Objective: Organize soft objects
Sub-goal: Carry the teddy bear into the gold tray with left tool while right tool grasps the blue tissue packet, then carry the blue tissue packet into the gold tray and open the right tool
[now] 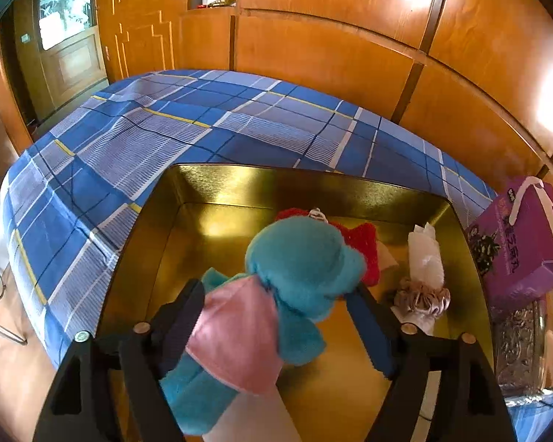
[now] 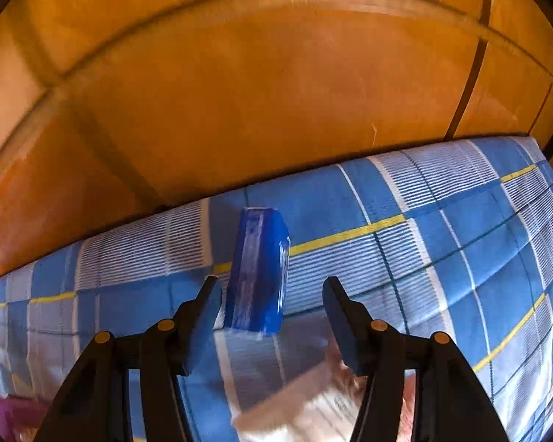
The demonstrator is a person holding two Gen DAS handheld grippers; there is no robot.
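- The teal and pink plush toy (image 1: 276,294) lay inside the gold tin (image 1: 210,184) on the bed (image 1: 129,140), beside a red knitted item (image 1: 368,246) and a scrunchie (image 1: 420,298).
- We judged the plush light, soft and compressible; its body offered the best hold.
- The left tool (image 1: 276,309) stood wide, its pads apparently clear of the plush.
- The right tool (image 2: 272,309) stood partly open around a blue pack (image 2: 258,269); blur hid any contact.

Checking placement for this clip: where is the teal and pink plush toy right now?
In the left wrist view, the teal and pink plush toy lies inside the gold metal tin, between the open left gripper, beside a red knitted piece.
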